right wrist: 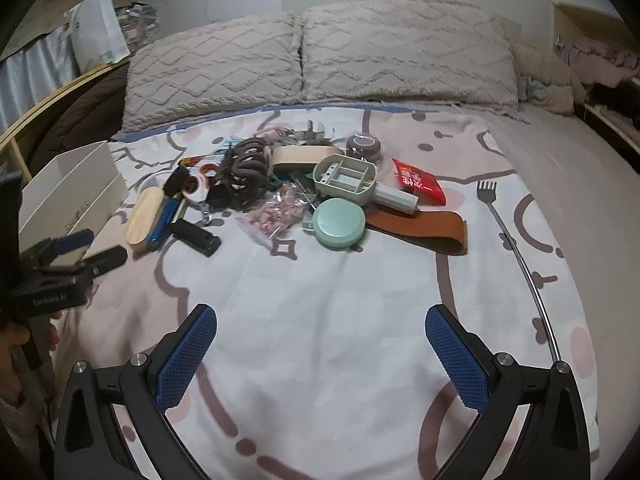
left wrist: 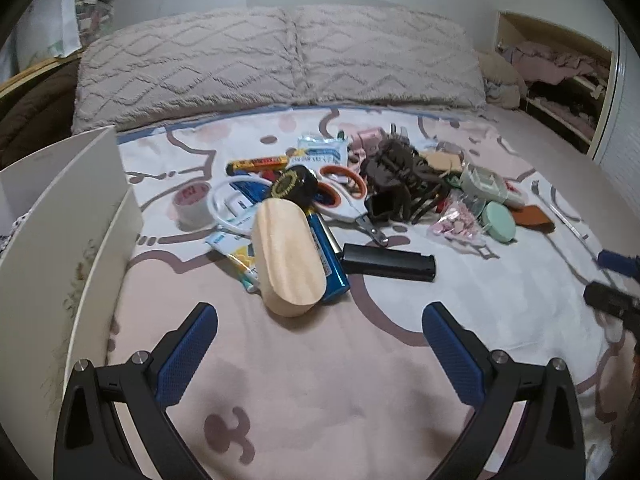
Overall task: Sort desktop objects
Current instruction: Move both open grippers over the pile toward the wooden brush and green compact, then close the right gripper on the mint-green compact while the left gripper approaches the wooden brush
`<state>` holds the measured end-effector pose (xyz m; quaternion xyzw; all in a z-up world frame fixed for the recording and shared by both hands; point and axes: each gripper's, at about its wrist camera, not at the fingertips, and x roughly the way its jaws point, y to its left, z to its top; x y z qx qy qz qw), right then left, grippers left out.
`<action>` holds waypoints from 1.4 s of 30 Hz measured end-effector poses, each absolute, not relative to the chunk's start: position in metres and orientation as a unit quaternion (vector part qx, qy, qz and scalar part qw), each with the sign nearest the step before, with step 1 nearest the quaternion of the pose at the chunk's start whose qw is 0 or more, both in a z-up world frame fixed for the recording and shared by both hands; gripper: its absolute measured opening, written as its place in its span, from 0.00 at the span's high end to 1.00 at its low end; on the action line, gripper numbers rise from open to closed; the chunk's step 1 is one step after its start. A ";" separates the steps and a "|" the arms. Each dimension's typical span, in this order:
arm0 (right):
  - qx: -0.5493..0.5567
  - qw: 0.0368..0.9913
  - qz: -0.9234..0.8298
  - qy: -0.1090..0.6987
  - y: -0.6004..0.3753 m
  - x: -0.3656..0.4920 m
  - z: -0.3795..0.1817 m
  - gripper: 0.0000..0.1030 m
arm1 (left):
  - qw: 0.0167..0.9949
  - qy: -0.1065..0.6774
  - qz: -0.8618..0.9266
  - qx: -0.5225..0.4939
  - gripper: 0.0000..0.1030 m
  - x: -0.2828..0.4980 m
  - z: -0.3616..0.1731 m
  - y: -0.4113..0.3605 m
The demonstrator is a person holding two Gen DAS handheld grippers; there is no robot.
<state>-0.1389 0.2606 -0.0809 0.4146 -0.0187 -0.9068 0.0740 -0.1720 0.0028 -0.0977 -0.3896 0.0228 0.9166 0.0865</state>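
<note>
A heap of small items lies on a patterned bedsheet. In the left wrist view a wooden brush point(left wrist: 290, 256) lies nearest, with a black lighter-shaped case point(left wrist: 388, 262), scissors with orange handles point(left wrist: 344, 196), a tape roll point(left wrist: 194, 204) and a brown hair claw point(left wrist: 400, 176) beyond. My left gripper point(left wrist: 320, 320) hovers open just short of the brush, holding nothing. The right wrist view shows a mint round case point(right wrist: 338, 222), a green handled holder point(right wrist: 352, 178), a brown strap point(right wrist: 424, 226) and a metal fork-shaped scratcher point(right wrist: 496, 216). My right gripper point(right wrist: 320, 320) is open over bare sheet.
A white divided box point(left wrist: 68, 232) stands at the left edge of the bed, also seen as the white box point(right wrist: 76, 192). Two grey pillows point(left wrist: 280, 60) line the headboard. A shelf with clothes point(left wrist: 560, 80) sits at the far right. The left gripper point(right wrist: 76, 256) and a hand show at the left.
</note>
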 end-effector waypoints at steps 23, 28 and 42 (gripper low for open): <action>0.426 0.056 -0.902 0.037 0.242 -0.232 -0.108 0.13 | 0.080 -0.043 0.907 -0.412 0.12 -0.200 -0.121 -0.030; 0.444 0.046 -0.895 0.027 0.245 -0.244 -0.127 0.28 | 0.083 -0.044 0.903 -0.418 0.23 -0.201 -0.125 -0.029; 0.415 0.059 -0.908 0.000 0.252 -0.228 -0.130 0.48 | 0.105 -0.032 0.906 -0.410 0.57 -0.199 -0.123 -0.022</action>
